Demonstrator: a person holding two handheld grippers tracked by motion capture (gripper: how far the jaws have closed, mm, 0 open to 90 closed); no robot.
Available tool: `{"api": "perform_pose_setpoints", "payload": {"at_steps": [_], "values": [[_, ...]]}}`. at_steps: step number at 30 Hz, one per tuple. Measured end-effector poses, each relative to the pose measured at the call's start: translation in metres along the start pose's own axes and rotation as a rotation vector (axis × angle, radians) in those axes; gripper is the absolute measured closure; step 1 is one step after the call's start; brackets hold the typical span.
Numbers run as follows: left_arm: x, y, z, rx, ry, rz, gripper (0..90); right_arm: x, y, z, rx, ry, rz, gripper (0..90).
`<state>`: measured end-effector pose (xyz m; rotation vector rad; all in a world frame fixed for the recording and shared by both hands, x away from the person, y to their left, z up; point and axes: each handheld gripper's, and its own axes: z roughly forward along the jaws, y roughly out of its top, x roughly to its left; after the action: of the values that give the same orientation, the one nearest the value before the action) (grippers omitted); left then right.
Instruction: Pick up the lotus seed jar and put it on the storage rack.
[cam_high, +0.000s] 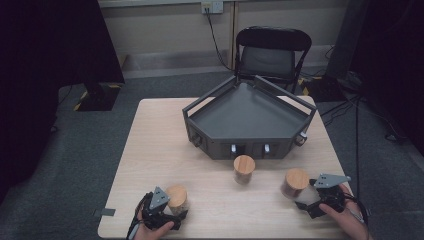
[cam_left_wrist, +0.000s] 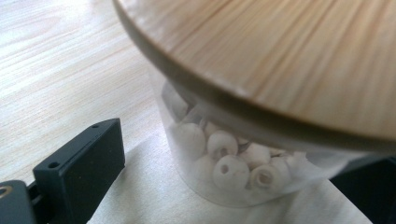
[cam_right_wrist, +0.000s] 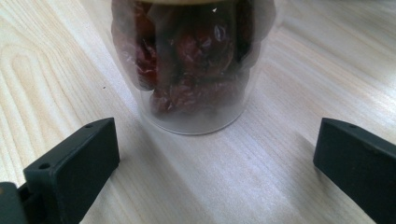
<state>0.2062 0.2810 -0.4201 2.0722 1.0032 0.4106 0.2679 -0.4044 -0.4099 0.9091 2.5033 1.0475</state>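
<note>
Three clear jars with round wooden lids stand on the pale wooden table (cam_high: 150, 150). My left gripper (cam_high: 172, 209) (cam_left_wrist: 233, 158) is open at the front left. The jar of white beads (cam_high: 176, 196) (cam_left_wrist: 224, 163) stands between its jaws, and the left jaw is clear of the glass. My right gripper (cam_high: 309, 196) (cam_right_wrist: 215, 144) is open at the front right. The jar of dark red dried fruit (cam_high: 296, 182) (cam_right_wrist: 196, 70) stands just ahead of its jaws, apart from both. The third jar (cam_high: 244, 169) stands in the middle, in front of the grey tray (cam_high: 250, 150).
The grey angular tray, with raised walls and side handles, takes up the table's far middle. A black folding chair (cam_high: 272, 50) stands behind the table, and cables run over the floor at the right. A strip of grey tape (cam_high: 106, 212) sticks out at the front left edge.
</note>
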Motion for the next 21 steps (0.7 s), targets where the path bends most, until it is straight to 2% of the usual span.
{"api": "perform_pose_setpoints", "payload": {"at_steps": [9, 16, 21], "values": [[-0.0021, -0.0018, -0.0008, -0.031, -0.011, -0.004, 3.3, 0.0, 0.0, 0.0, 0.0, 0.0, 0.0, 0.0], [-0.0034, -0.0042, -0.0014, -0.064, -0.009, -0.003, 8.1, 0.0, 0.0, 0.0, 0.0, 0.0, 0.0, 0.0], [-0.0032, -0.004, 0.0009, -0.062, -0.019, 0.001, 11.1, 0.0, 0.0, 0.0, 0.0, 0.0, 0.0, 0.0]]}}
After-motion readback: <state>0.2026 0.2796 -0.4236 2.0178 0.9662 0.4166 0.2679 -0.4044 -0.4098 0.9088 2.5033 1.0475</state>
